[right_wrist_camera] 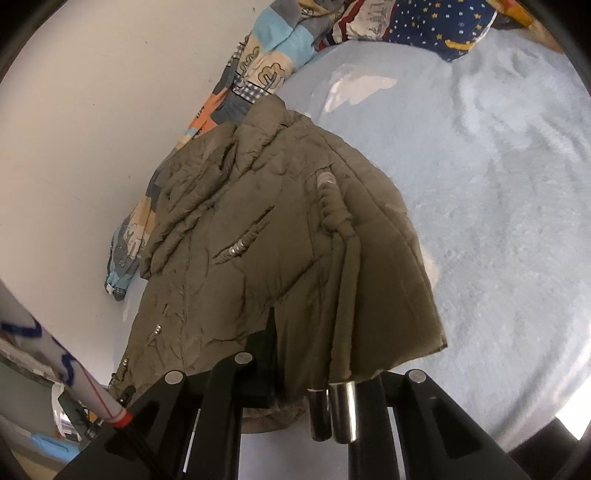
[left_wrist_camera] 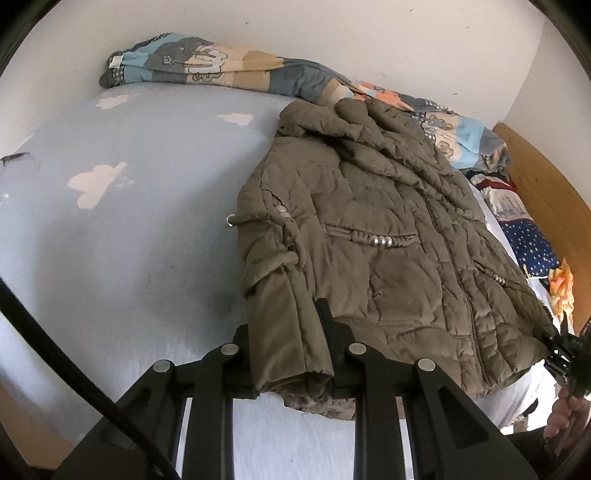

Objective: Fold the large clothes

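Note:
An olive-brown quilted jacket (left_wrist_camera: 388, 236) lies on a light blue bed sheet (left_wrist_camera: 129, 221), front up, hood toward the wall. My left gripper (left_wrist_camera: 291, 350) is shut on the jacket's near left hem corner, fabric bunched between its fingers. My right gripper (right_wrist_camera: 306, 369) is shut on the jacket's (right_wrist_camera: 258, 229) other hem corner; the fabric drapes over its fingers, and two metal drawstring ends (right_wrist_camera: 334, 413) hang down in front. The right gripper also shows at the right edge of the left wrist view (left_wrist_camera: 565, 343).
A patchwork blanket (left_wrist_camera: 207, 66) lies bunched along the white wall. A dark blue starred pillow (right_wrist_camera: 439, 26) sits at the bed's head by a wooden headboard (left_wrist_camera: 546, 192). The bed sheet (right_wrist_camera: 498, 203) spreads wide beside the jacket.

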`<state>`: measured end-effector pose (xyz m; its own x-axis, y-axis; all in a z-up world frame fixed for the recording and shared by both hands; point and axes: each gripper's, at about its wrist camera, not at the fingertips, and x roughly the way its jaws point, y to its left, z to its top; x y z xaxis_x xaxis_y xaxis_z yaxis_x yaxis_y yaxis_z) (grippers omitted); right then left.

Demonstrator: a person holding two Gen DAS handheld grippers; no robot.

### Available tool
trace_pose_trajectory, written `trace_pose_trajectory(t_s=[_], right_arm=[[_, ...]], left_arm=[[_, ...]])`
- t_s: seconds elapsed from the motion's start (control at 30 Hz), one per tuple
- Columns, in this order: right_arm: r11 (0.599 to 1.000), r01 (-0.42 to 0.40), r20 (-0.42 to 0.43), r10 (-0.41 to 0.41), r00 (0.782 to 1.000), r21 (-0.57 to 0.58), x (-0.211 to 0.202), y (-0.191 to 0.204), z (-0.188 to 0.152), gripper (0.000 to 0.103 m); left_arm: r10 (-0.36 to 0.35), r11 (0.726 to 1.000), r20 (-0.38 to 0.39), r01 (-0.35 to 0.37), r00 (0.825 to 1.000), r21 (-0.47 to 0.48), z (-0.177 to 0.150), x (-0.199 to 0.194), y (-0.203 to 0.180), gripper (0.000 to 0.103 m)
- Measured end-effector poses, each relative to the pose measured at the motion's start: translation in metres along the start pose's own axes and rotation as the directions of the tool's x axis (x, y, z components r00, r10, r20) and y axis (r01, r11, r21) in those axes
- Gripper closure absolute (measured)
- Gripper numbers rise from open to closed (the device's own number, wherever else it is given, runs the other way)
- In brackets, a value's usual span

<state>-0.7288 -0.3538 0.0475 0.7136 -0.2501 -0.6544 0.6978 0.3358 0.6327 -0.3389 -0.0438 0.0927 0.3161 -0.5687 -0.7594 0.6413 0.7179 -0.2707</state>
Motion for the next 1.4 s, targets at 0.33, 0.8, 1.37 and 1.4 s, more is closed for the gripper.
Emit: trace_pose_trajectory(t_s=[0.33, 0.8, 1.37, 1.4], right_arm=[[1.000, -0.009, -0.010, 0.010, 1.000, 0.005, -0.025, 0.001, -0.017, 0.088], [0.987, 0.011, -0.045, -0.004, 0.999, 0.161, -0.001, -0.029, -0.016, 0.053], [0.996, 0.031, -0.031, -0.029, 0.999, 0.079, -0.003, -0.018, -0.019, 0.082], [0.997, 0.035, -0.028, -0.033, 0.999, 0.068, -0.003, -0.016, -0.018, 0.082]], left_arm=[[0.023, 1.000, -0.018, -0.023, 1.000, -0.003, -0.009, -0.005, 0.011, 0.079], [0.063, 0.990, -0.055, -0.070, 0.996, -0.120, -0.007, 0.031, 0.039, 0.041], [0.233, 0.955, 0.067, -0.241, 0.970, 0.171, -0.013, 0.017, -0.009, 0.057], [0.241, 0.950, 0.081, -0.252, 0.967, 0.185, -0.013, 0.016, -0.012, 0.057]])
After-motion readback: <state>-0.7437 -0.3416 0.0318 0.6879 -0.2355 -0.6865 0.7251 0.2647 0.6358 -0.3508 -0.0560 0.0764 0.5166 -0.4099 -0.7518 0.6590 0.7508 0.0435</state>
